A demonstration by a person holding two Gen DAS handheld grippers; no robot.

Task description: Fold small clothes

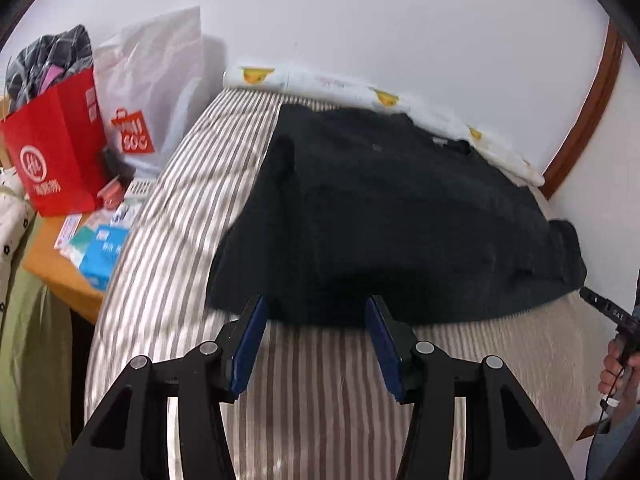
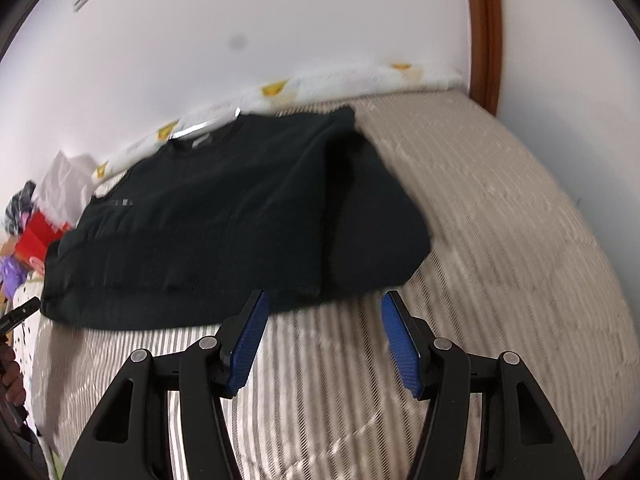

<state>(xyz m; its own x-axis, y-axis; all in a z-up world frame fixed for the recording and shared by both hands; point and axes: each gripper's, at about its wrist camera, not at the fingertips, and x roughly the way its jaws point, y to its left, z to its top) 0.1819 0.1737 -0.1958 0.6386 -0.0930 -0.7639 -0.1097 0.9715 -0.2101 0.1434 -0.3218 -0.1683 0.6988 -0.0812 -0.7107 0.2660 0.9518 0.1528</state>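
A black short-sleeved shirt (image 1: 384, 216) lies spread flat on the striped bed cover (image 1: 168, 248), collar toward the wall. My left gripper (image 1: 316, 308) hovers open at the shirt's near hem, left part, nothing between its blue pads. In the right wrist view the same shirt (image 2: 224, 220) fills the middle, one sleeve folded over at its right side. My right gripper (image 2: 324, 304) stands open at the near hem by that sleeve, its pads empty. The right gripper's tip and a hand (image 1: 618, 360) show at the left view's right edge.
A rolled white cloth with yellow prints (image 1: 360, 92) lies along the white wall behind the shirt. Left of the bed, a wooden table (image 1: 52, 272) carries a red paper bag (image 1: 60, 148), a white shopping bag (image 1: 156, 88) and small boxes. A brown door frame (image 2: 486, 32) stands at the right.
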